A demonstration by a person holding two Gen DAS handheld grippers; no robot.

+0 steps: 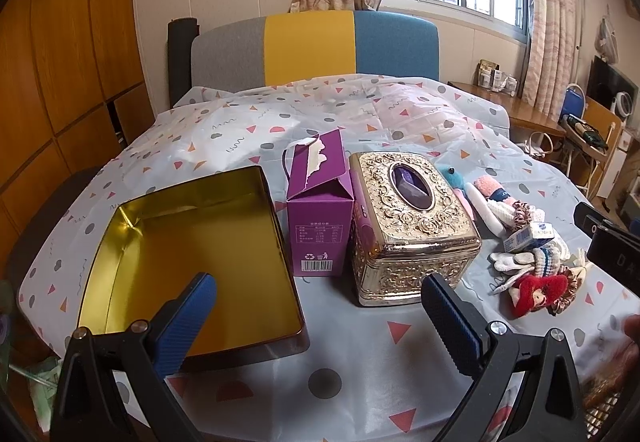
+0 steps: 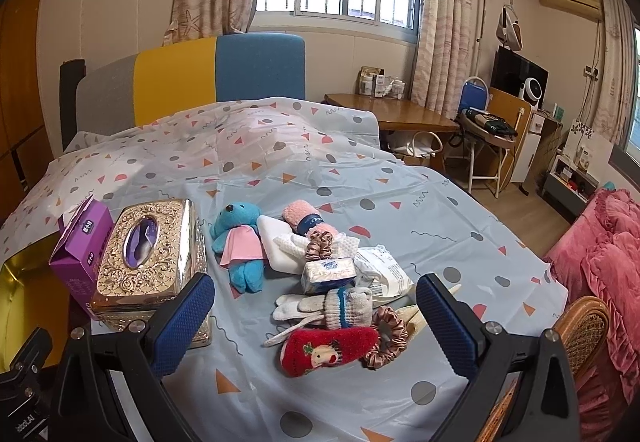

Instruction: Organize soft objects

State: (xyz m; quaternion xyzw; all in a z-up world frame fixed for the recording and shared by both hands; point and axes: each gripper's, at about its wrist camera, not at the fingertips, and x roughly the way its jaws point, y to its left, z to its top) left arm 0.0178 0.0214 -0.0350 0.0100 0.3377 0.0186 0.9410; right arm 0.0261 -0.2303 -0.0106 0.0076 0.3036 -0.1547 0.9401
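Soft objects, among them a red fleece sock and a blue plush bear, are heaped beside the ornate gold tissue box; both the left claw and right claw are held released, empty.

Tissue pack: "Tempo" printed in blue on wrapper, legible in right wrist view only.
Purple carton: barcode, recycling symbol and bin pictogram on front panel; table of small print above them was too small to read.
Black device at lower left edge of right wrist view: white lettering, partly cut off, read "obotAI".
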